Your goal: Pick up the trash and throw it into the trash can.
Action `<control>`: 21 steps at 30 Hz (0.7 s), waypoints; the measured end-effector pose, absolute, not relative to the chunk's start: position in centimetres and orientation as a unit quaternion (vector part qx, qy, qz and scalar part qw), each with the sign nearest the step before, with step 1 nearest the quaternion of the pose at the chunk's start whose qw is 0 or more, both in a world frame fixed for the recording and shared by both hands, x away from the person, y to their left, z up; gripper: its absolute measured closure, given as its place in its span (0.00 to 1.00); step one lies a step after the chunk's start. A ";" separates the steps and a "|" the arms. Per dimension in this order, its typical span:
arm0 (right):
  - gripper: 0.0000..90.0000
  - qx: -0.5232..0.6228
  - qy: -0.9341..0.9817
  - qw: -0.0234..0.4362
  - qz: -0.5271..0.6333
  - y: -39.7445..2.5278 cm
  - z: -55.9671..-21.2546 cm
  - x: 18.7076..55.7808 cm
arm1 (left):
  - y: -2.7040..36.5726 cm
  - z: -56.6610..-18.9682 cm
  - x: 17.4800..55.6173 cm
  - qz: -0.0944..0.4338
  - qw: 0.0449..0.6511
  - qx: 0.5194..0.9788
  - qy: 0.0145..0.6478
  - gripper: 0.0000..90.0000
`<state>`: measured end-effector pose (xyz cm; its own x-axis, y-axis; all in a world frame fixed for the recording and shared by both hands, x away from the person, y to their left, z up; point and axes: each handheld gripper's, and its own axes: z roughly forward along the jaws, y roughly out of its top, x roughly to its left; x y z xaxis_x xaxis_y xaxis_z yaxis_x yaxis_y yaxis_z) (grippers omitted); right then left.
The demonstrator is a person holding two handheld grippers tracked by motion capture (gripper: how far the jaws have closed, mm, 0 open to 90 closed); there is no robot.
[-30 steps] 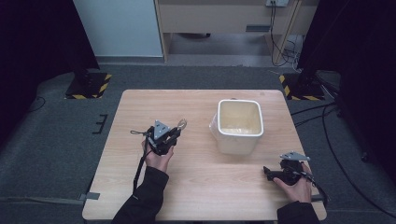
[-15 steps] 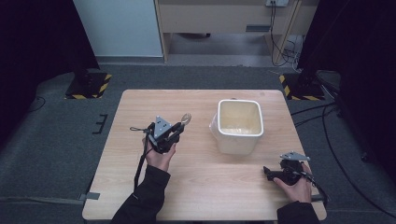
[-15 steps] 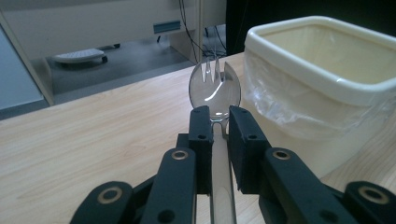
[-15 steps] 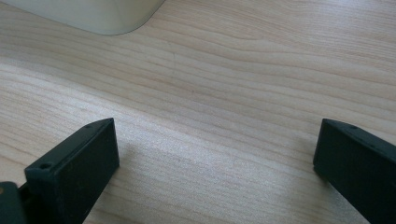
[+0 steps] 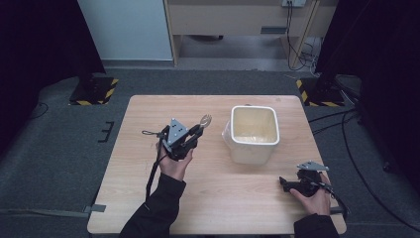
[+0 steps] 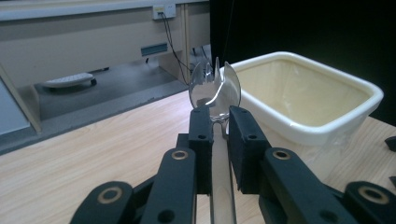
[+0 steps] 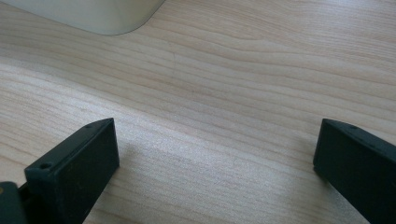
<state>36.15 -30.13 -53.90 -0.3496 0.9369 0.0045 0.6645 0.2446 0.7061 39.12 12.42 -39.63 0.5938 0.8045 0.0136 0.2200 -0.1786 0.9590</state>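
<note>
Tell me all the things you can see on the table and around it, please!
Table: one, light wood, middle of the room.
Tub: one, cream, open, right of the table's centre.
Clear plastic spork: one, see-through, clamped in the left gripper, head pointing toward the tub.
Floor stands: two, black with yellow stripes, beyond the table's far corners.
Left gripper: black, held above the table, shut on the spork.
Right gripper: black, jaws wide apart, low over the table's near right corner.

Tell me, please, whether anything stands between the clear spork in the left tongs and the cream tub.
Nothing visible does: the left tongs hold the spork beside the tub, with bare table between.
</note>
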 end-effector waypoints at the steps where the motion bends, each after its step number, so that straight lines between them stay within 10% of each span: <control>1: 0.00 0.528 0.759 0.216 0.315 -30.1 -53.9 36.1 | 12.3 -39.5 39.1 0.274 0.533 0.717 0.356 0.88; 21: 0.00 0.528 0.759 0.216 0.315 -30.1 -53.9 36.2 | 9.4 -38.2 40.1 0.272 0.545 0.720 0.333 0.88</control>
